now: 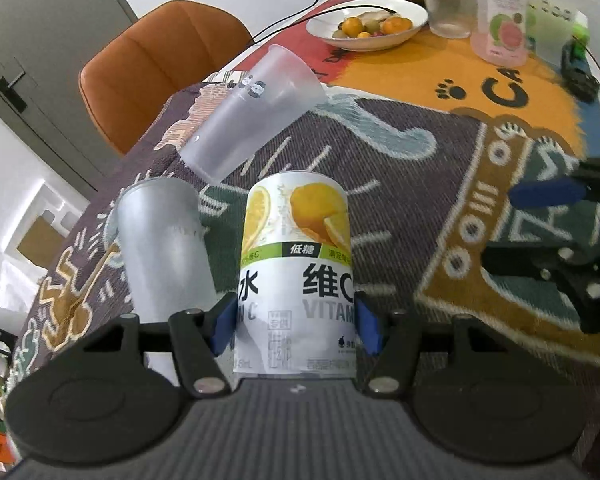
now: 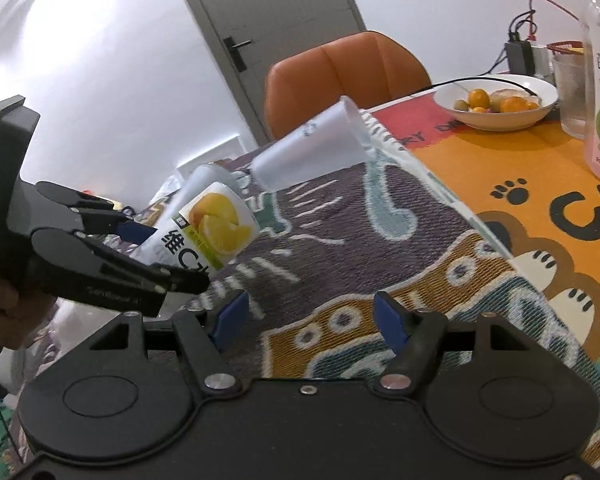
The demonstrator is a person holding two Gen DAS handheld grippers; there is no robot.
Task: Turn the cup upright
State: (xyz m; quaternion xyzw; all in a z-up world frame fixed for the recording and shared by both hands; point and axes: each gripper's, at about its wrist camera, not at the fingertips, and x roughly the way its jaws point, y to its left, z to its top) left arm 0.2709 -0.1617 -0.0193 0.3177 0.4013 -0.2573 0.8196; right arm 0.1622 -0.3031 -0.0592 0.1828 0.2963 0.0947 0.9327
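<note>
At the bottom centre of the left wrist view, the left gripper (image 1: 296, 322) has its blue pads clamped on the sides of a white cylindrical lemon-printed vitamin drink can (image 1: 298, 268), held low on its label. Just left of the can stands a frosted translucent plastic cup, rim down (image 1: 162, 248), on the patterned woven tablecloth (image 1: 400, 184). Beyond both, in the upper middle of the frame, a second frosted translucent plastic cup with a small cartoon print (image 1: 256, 110) is tilted, its wide rim touching the cloth and its narrow base raised toward the camera; what supports it cannot be told. In the right wrist view the right gripper (image 2: 310, 320) sits at lower centre, fingers spread apart over bare cloth, well short of that tilted cup at upper centre. The cup looks light, thin-walled and somewhat slick, likely to flex or skid under a hard pinch, so a gentle hold across its mid-body seems soundest. Farther back lie a white bowl of fruit (image 1: 416, 12) and an orange padded chair (image 1: 148, 64).
</note>
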